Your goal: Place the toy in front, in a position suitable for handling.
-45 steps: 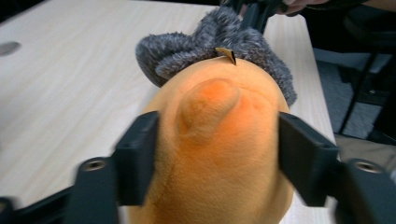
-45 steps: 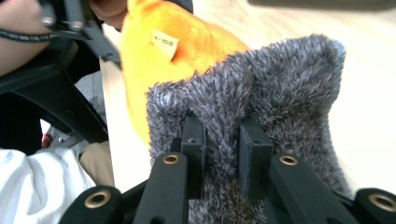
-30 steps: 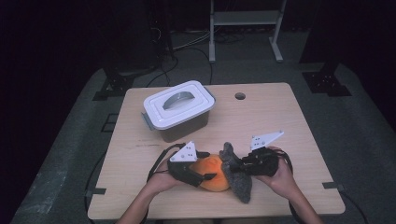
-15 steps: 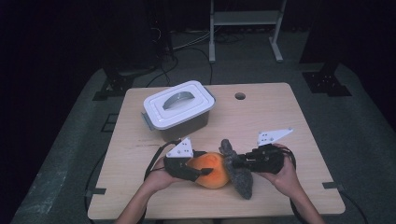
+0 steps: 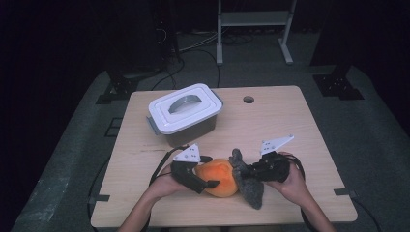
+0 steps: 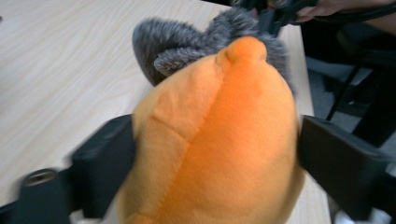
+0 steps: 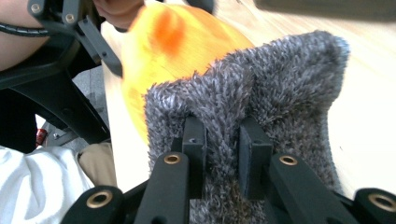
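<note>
Left gripper (image 5: pixel 209 170) jaws reopened around orange plush (image 5: pixel 220 177); right gripper (image 5: pixel 247 170) pinches grey fur (image 5: pixel 251 188) near table edge (image 5: pixel 227 223).

One plush toy (image 5: pixel 227 178), one lidded box (image 5: pixel 183 115), two hand-held grippers, left (image 5: pixel 205 170) and right (image 5: pixel 247 172), one bench (image 5: pixel 290 125).

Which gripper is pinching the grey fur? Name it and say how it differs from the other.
The right gripper: its jaws are nearly shut, pinching a fold of the grey fur. The left gripper stands wide around the orange body, its jaws having just been opening.
</note>
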Demonstrator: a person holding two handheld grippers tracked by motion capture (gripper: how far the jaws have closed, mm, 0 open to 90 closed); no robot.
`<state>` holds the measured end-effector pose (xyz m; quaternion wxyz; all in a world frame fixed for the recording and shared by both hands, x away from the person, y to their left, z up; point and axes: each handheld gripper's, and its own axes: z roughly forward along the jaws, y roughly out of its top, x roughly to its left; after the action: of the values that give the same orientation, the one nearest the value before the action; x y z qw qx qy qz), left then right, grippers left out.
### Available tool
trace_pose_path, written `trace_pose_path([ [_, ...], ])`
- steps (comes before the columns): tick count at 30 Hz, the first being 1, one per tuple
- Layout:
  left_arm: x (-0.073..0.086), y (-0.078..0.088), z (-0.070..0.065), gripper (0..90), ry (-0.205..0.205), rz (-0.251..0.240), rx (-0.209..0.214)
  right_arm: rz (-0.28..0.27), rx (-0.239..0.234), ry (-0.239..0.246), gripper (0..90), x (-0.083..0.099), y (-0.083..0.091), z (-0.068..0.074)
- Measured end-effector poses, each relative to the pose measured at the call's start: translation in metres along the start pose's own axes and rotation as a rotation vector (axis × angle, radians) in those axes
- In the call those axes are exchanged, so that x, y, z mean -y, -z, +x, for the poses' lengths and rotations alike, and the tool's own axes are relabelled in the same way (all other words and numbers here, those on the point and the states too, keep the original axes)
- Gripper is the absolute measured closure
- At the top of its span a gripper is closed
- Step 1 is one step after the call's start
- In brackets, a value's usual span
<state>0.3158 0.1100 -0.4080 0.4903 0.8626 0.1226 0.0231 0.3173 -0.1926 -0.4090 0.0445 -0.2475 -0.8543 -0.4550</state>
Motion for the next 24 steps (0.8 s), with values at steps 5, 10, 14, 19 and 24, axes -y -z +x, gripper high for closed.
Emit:
trace_pose_path([
  [5,-0.010,0.006,-0.005,37.9,-0.013,-0.018,-0.048,-0.052,0.011,0.013,74.8,-0.005,0.011,0.003],
  [10,-0.020,0.003,-0.016,38.8,-0.051,-0.012,-0.077,-0.143,-0.039,0.048,74.7,-0.018,0.016,0.019],
  [14,-0.018,-0.001,-0.016,30.3,-0.041,-0.004,-0.072,-0.103,-0.041,0.035,74.8,-0.014,0.006,0.015],
  [19,-0.015,0.002,-0.009,19.0,-0.025,-0.009,-0.058,-0.058,-0.031,-0.001,74.8,-0.004,0.001,0.003],
  [24,-0.013,0.008,-0.010,39.4,-0.043,-0.030,-0.058,-0.020,-0.014,-0.036,74.6,0.002,-0.001,-0.006],
])
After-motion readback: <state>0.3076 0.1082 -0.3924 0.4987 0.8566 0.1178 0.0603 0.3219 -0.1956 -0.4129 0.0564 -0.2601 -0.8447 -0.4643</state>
